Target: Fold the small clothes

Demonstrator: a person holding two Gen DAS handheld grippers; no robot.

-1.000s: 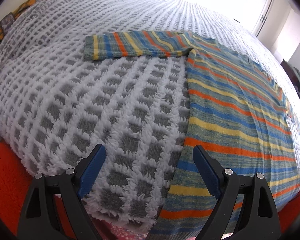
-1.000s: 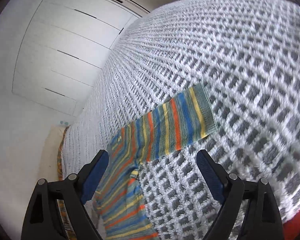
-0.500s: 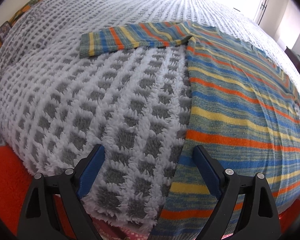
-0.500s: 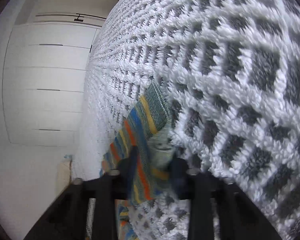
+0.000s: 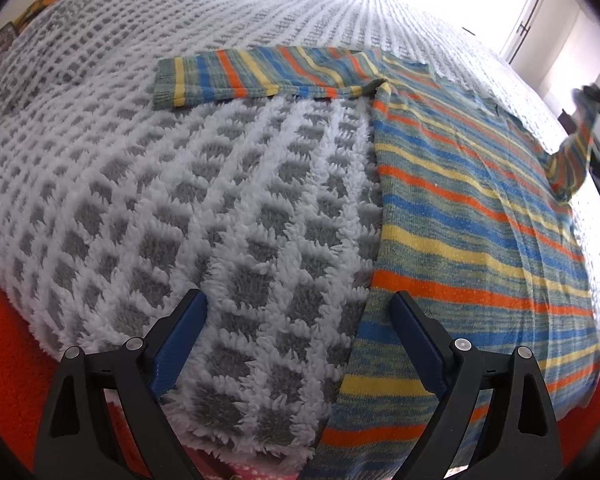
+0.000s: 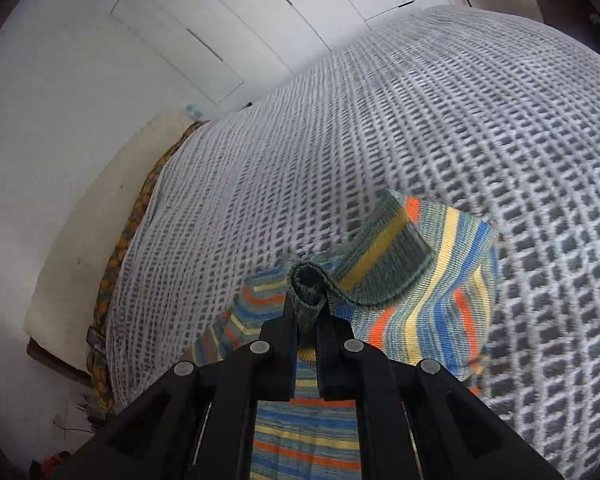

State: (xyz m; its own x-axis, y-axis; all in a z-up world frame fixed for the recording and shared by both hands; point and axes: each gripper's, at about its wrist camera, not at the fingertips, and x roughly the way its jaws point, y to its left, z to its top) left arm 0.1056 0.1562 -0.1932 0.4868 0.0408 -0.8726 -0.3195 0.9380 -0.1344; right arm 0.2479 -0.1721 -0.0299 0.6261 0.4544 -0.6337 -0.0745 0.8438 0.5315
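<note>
A small striped sweater [image 5: 480, 220] in blue, orange, yellow and grey-green lies flat on the bed. Its one sleeve [image 5: 260, 76] stretches out to the left on the blanket. The other sleeve [image 5: 576, 148] is raised off the bed at the far right, hanging from my blurred right gripper [image 5: 598, 96]. In the right wrist view my right gripper [image 6: 306, 312] is shut on the rolled cuff [image 6: 308, 284], and the sleeve [image 6: 440, 280] curls beside it above the sweater's body. My left gripper [image 5: 298, 304] hovers open over the blanket by the sweater's lower left hem, holding nothing.
A fluffy grey-and-white chequered blanket [image 5: 180, 200] covers the bed. A red-orange cover [image 5: 8, 340] shows at the near edge. A patterned orange-green bed edge [image 6: 116, 248] runs along a white wall. White wardrobe doors [image 6: 236, 20] stand beyond.
My right gripper went from open above the flat sleeve to shut on its cuff, then lifted the sleeve off the blanket toward the sweater's body. The left gripper stayed open and almost still.
</note>
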